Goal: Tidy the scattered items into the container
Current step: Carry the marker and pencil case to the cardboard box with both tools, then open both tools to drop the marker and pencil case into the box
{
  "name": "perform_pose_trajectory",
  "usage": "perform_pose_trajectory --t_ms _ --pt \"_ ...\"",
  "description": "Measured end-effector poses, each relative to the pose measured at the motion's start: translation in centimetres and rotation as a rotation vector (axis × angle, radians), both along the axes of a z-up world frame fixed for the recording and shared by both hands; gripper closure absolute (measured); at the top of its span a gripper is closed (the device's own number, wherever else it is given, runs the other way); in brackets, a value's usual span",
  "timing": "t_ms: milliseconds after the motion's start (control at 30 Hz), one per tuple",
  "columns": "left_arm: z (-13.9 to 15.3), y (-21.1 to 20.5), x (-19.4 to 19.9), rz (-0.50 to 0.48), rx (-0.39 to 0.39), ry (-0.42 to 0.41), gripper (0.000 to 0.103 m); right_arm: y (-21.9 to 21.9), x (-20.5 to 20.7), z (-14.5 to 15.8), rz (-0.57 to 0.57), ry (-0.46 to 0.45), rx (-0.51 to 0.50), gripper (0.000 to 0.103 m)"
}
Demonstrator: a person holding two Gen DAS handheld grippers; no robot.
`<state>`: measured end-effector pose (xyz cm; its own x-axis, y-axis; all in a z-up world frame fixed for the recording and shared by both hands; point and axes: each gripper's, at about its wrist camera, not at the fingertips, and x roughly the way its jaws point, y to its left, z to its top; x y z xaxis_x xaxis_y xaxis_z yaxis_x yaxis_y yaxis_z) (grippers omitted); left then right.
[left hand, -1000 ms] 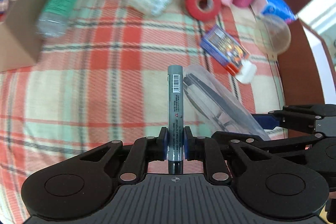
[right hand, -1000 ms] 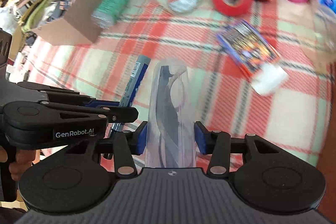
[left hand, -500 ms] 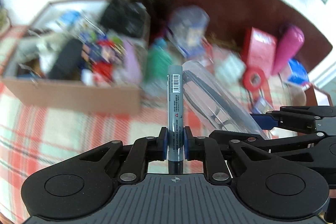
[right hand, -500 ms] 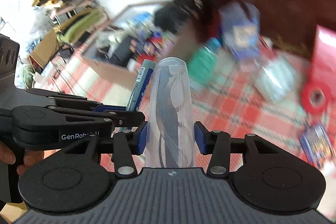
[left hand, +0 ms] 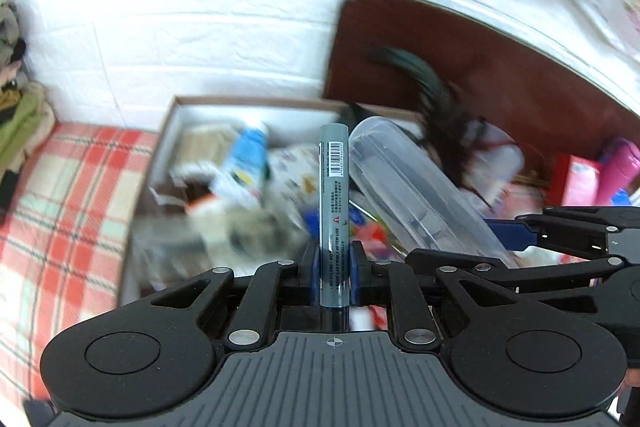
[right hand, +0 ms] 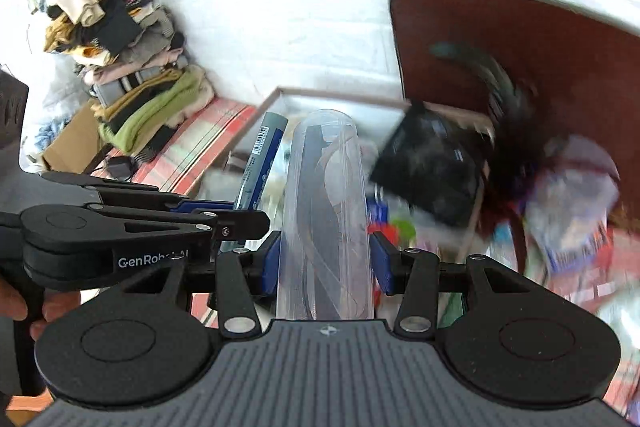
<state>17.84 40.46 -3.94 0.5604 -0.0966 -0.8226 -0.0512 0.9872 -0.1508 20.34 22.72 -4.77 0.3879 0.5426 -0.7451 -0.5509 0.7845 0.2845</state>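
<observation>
My left gripper (left hand: 332, 273) is shut on a grey marker pen (left hand: 333, 203) that stands upright between its blue pads. My right gripper (right hand: 325, 263) is shut on a clear plastic case (right hand: 325, 203) with dark glasses inside. Both held things hang over an open cardboard box (left hand: 168, 115) packed with several blurred items. In the right wrist view the left gripper (right hand: 230, 211) and its marker (right hand: 260, 163) sit close at the left. The clear case (left hand: 408, 187) and the right gripper's fingers (left hand: 508, 233) show at the right of the left wrist view.
The box rests on a red, green and cream plaid cloth (left hand: 68, 183). A dark wooden headboard (left hand: 480, 59) and a white brick wall (left hand: 200, 7) rise behind. A pink bottle (left hand: 618, 167) and a red pack (left hand: 578, 181) lie at the right. Folded clothes (right hand: 120, 67) pile at the left.
Both grippers have swung left and risen together, from above the scattered items on the cloth to above the open box. The marker and the clear case stay gripped.
</observation>
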Motion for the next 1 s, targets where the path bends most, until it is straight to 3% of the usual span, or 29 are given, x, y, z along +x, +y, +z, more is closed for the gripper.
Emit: perform_pose_trajectory --t_ms 167,200,267,300,333,600,800,933,1000 --pt "-1.2 2.9 4.3 0.001 0.017 0.016 0.093 3.4 3.5 -1.0 -0.047 -0.017 -0.016 0.052" --pt "-1.8 3.3 5.0 0.001 0.021 0.029 0.072 4.0 4.1 -1.3 -0.063 -0.022 -0.019 0.05" --pt "-3.2 4.1 6.3 0.004 0.032 0.073 0.062 5.1 5.2 -2.5 -0.077 -0.045 -0.057 0.049" --pt "-3.8 4.4 6.5 0.005 0.034 0.086 0.053 5.4 5.5 -3.2 -0.071 -0.028 -0.094 0.042" --pt "-4.3 4.7 6.5 0.004 0.033 0.091 0.05 5.6 5.7 -3.7 -0.071 -0.005 -0.12 0.04" --pt "-5.3 5.8 6.0 0.014 -0.026 0.086 0.049 4.2 5.3 -4.5 -0.053 0.028 -0.082 0.038" --pt "-5.7 5.1 6.5 0.001 0.002 0.089 0.046 5.2 5.0 -4.2 -0.02 0.031 -0.077 0.039" --pt "-5.4 4.9 6.1 0.018 0.035 0.092 0.028 5.2 5.0 -4.1 -0.018 0.044 -0.065 0.039" --pt "-5.1 4.9 5.7 0.039 0.037 0.093 0.022 4.8 4.7 -3.8 -0.027 0.038 -0.065 0.029"
